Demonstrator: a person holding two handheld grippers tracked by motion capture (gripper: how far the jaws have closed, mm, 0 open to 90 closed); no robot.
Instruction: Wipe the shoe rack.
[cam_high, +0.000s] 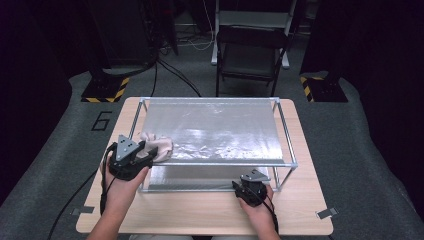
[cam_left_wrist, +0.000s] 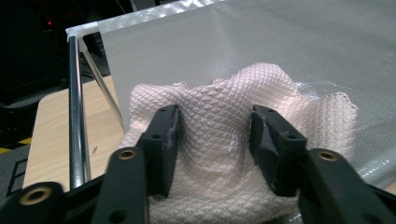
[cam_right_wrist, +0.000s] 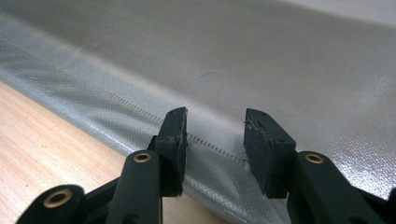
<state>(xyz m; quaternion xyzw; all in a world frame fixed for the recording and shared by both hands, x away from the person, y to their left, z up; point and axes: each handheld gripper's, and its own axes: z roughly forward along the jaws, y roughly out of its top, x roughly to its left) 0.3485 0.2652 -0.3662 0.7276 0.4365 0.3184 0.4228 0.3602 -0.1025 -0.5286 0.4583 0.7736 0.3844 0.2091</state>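
Table (cam_high: 300, 210): wood, carrying the rack.

Rack (cam_high: 286, 150): metal frame, silvery sheet (cam_high: 215, 125) stretched across its top. I judge the sheet slick enough for anything dragged across it to slide off the near edge.

Cloth (cam_high: 159, 145): pinkish, quilted, bunched at the sheet's near-left corner.

Left gripper (cam_left_wrist: 215, 135): my jaws stand apart around the cloth, pads not pressing; closing now may pinch only a fold.

Right gripper (cam_right_wrist: 215, 140): released, empty, near the sheet's front edge; it could snag the sheet.
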